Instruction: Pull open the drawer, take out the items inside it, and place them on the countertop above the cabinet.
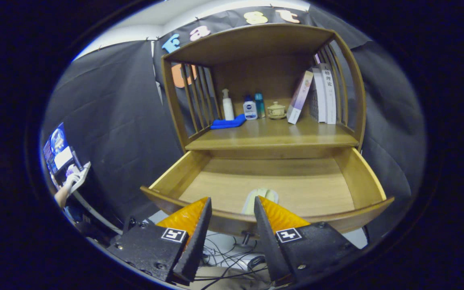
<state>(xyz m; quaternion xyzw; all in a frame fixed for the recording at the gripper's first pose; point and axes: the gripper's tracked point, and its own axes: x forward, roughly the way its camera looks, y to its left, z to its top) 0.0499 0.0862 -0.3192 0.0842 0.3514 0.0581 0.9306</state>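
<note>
The gripper (232, 203) is spread wide with nothing between its fingers, its tips hanging over the front rim of the pulled-out drawer (363, 179). Just ahead of them, nearer the right finger, a pale item (259, 198) lies on the drawer floor against the front wall; the finger and the rim hide part of it, so its kind is hard to tell. Beyond, the countertop (272, 137) carries a blue cloth (228, 122), bottles (250, 108), a small lidded cup (276, 110) and books (316, 96).

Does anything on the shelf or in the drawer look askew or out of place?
Only one book leans against the upright books. The pale item lies in the open drawer, just beyond the open gripper. Nothing is spilled.
</note>
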